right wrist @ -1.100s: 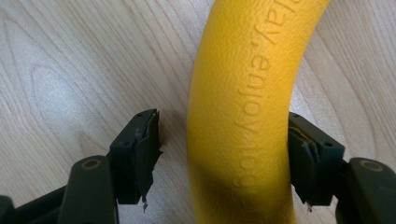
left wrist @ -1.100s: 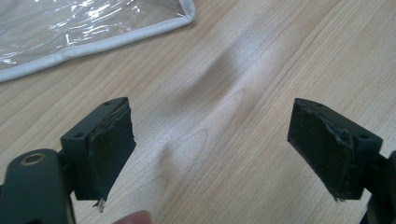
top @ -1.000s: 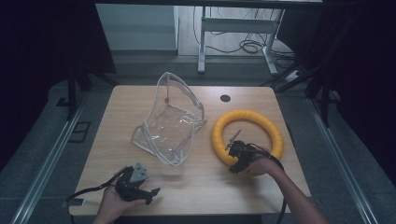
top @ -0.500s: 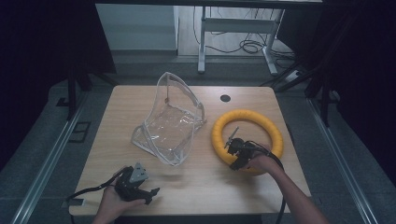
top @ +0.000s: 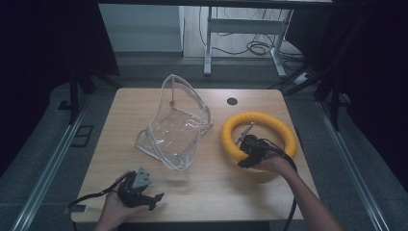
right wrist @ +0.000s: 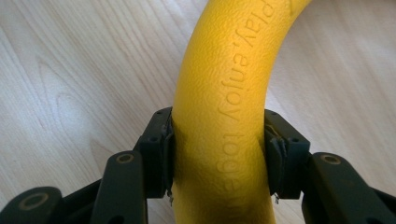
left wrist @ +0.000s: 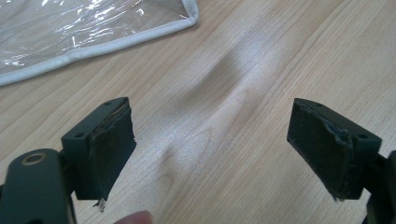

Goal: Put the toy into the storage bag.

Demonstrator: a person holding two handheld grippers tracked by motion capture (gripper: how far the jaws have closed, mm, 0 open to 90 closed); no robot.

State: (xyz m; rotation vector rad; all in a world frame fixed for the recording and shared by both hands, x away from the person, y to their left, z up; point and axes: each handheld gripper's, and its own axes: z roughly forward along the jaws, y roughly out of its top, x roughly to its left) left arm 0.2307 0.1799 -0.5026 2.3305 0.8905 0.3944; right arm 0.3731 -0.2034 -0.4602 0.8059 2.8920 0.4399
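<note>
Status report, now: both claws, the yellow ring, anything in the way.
Right claw shut on yellow ring, near side. Left claw open over bare table. Clear bag left of ring, apart.

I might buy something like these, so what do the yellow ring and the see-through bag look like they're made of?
Yellow ring: probably foam or soft rubber, matte with a pebbled skin and lettering pressed in. See-through bag: likely thin clear vinyl, glossy and creased, with a pale sewn-looking edge trim.
</note>
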